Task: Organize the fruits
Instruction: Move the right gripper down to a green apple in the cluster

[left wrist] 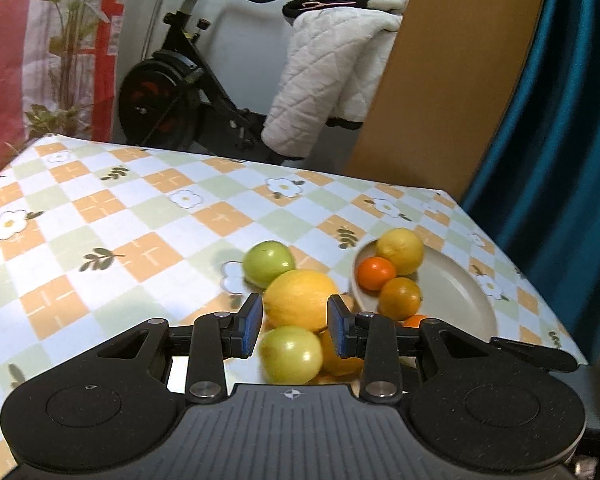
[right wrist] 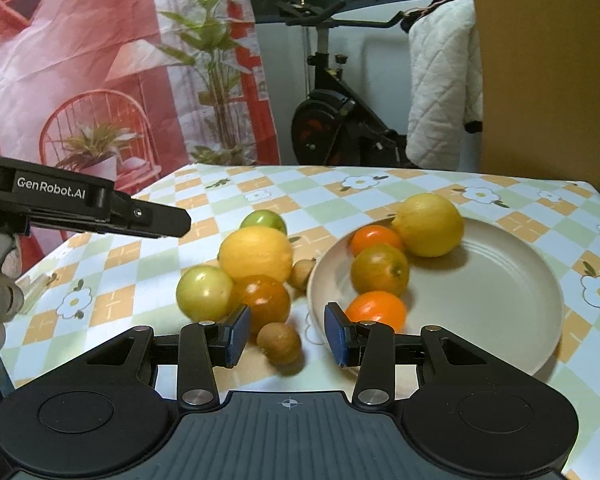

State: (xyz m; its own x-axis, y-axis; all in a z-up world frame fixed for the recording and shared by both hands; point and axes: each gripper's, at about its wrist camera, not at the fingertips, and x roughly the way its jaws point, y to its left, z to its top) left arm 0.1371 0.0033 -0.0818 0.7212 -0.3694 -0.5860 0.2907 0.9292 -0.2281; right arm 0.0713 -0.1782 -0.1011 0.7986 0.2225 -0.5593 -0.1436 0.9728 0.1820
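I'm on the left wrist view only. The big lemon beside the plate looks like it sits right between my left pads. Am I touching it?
Observer: No. Seen from the right wrist, the left gripper hangs in the air to the left of that lemon, apart from it.
Operator: Any loose fruit near the pile that I'm missing?
Observer: Yes. A small brown fruit lies on the tablecloth, off the plate, just in front of the right gripper.
Operator: Is the right gripper holding anything?
Observer: No. Its jaws stand open, and no fruit is pressed between the pads.
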